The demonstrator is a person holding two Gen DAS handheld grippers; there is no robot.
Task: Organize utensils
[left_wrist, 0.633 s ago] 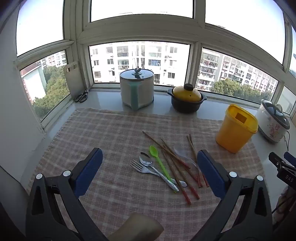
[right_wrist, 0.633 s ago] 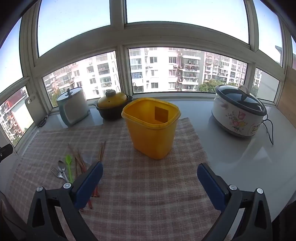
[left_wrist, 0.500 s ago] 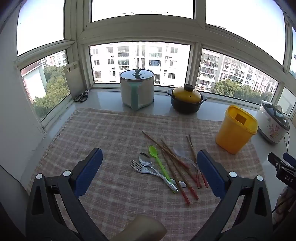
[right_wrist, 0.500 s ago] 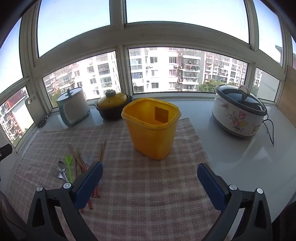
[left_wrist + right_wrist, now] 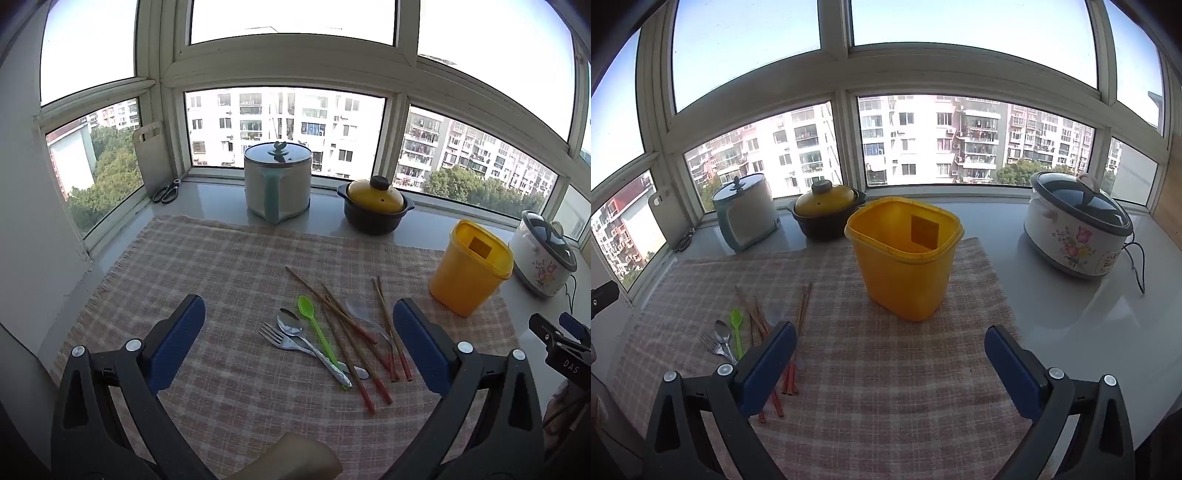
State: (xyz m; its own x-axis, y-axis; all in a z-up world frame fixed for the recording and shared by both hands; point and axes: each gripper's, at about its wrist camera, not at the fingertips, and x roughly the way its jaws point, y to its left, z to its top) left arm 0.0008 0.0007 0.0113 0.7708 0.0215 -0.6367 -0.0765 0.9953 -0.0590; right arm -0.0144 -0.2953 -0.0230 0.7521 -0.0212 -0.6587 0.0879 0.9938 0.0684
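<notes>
The left gripper (image 5: 299, 343) hangs above the checked cloth (image 5: 221, 280), tilted down toward it, its two blue fingers (image 5: 177, 343) spread wide with nothing between them but the utensils lying below. Those utensils sit in a loose cluster between the fingertips, toward 1 o'clock of the frame's centre: a metal fork (image 5: 280, 341) and a metal spoon (image 5: 306, 343) side by side with handles crossing, a green plastic spoon (image 5: 314, 325) just right of them, and a fan of red-tipped chopsticks (image 5: 354, 339) overlapping a clear plastic spoon (image 5: 360, 308). All lie flat on the cloth, untouched by either tool.

The yellow container (image 5: 469, 267) stands upright and open at 3 o'clock of the cluster, near the cloth's right edge. At the far right edge of the left view a part of the right-hand tool shows.

The right gripper (image 5: 890, 369) is likewise held above the cloth, level with the windows ahead, fingers (image 5: 1012, 369) parted wide and empty. The container is straight ahead at 12 o'clock, nothing visible inside it. The utensil cluster sits at 9 o'clock, partly hidden behind the left finger.

Along the sill stand a white lidded pot (image 5: 277, 184), a black casserole with a yellow lid (image 5: 375, 206) and a flowered rice cooker (image 5: 1075, 229).
</notes>
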